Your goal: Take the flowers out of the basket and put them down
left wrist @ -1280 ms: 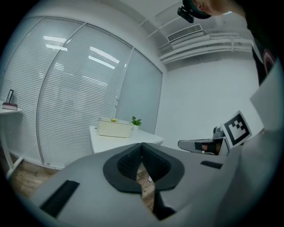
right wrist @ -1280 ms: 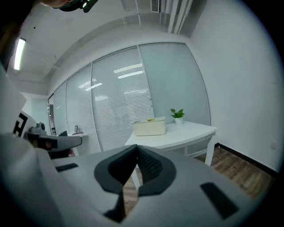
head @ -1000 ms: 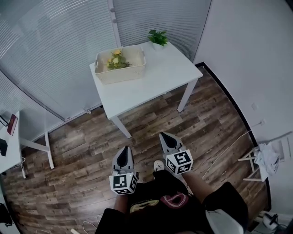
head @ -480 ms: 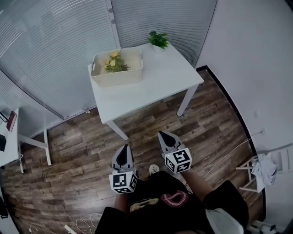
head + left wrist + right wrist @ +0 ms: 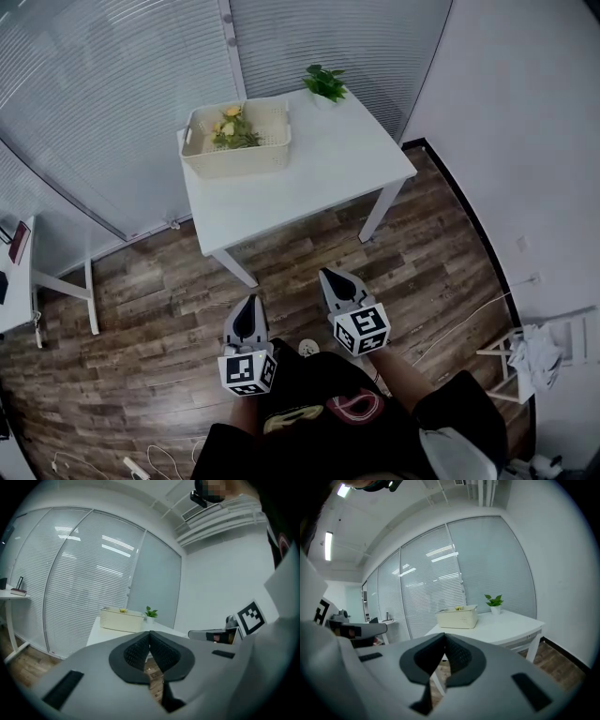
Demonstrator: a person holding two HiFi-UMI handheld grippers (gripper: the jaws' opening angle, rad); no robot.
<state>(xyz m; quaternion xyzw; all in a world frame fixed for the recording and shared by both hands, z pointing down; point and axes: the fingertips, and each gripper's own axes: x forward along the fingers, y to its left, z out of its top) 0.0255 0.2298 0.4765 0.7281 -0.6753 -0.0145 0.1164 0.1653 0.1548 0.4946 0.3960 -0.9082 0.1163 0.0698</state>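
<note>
A cream basket [image 5: 236, 139] stands at the far left end of a white table [image 5: 309, 178]. Yellow flowers [image 5: 228, 127] with green leaves lie inside it. Both grippers hover over the wooden floor, well short of the table. My left gripper [image 5: 247, 310] is shut with nothing in it, and so is my right gripper [image 5: 335, 278]. In the left gripper view the basket [image 5: 122, 619] and a bit of yellow flower [image 5: 123, 611] show far ahead past the closed pads. In the right gripper view the basket [image 5: 458, 617] sits on the table [image 5: 506, 627] beyond the closed pads.
A small potted green plant [image 5: 324, 83] stands at the table's far right corner. Glass partitions with blinds [image 5: 112, 103] run behind the table. Another desk's edge [image 5: 19, 281] is at the left, and a white stand with cloth [image 5: 539, 342] at the right. Cables lie on the floor.
The table and basket have slid slightly up and left in the head view as the person moved. Both grippers stay shut, held side by side.
</note>
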